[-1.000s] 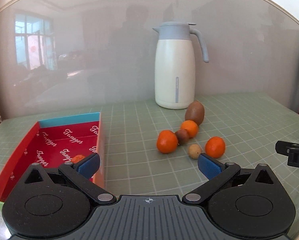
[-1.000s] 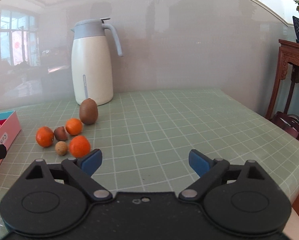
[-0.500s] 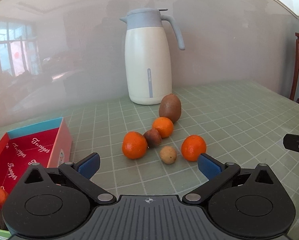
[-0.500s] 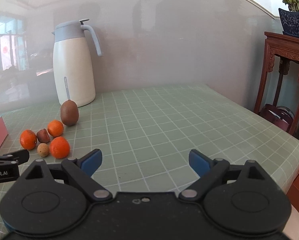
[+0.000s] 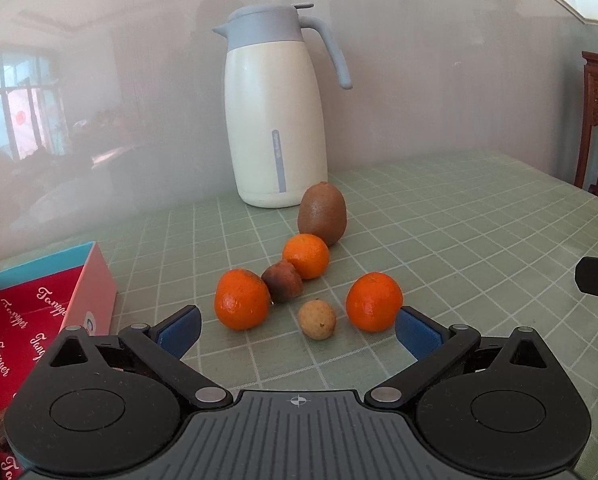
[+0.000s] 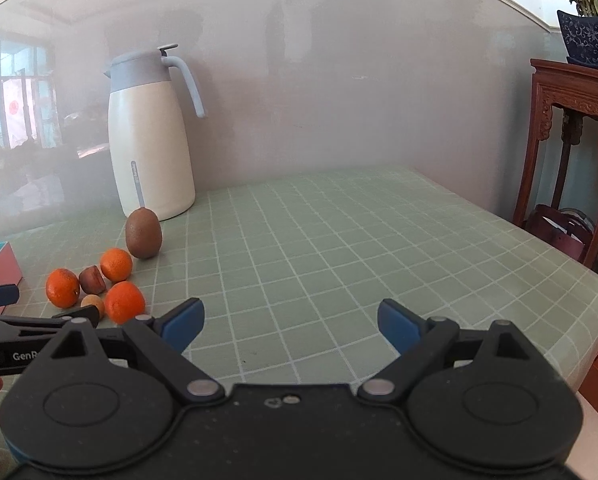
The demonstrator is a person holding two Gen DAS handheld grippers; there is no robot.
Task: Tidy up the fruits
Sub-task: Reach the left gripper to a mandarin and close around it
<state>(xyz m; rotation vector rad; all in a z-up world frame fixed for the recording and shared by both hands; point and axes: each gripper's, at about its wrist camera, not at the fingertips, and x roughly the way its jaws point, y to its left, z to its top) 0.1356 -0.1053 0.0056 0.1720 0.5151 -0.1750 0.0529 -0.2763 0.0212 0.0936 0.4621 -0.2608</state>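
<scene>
A cluster of fruit lies on the green checked table: a kiwi (image 5: 322, 214), three oranges (image 5: 242, 298) (image 5: 306, 256) (image 5: 374, 301), a dark brown fruit (image 5: 282, 281) and a small tan fruit (image 5: 317, 319). My left gripper (image 5: 297, 330) is open and empty, just in front of the tan fruit. A red box (image 5: 27, 320) at the left holds an orange piece at its near corner. My right gripper (image 6: 291, 324) is open and empty over bare table, right of the fruit (image 6: 123, 301).
A white thermos jug (image 5: 275, 120) with a grey lid stands behind the fruit by the wall. A wooden stand (image 6: 571, 128) with a potted plant is beyond the table's right edge. The left gripper (image 6: 39, 320) shows at the right wrist view's left.
My left gripper has swung right from the red box and closed in on the fruit cluster. My right gripper has turned right, so the fruit sits further left in its view.
</scene>
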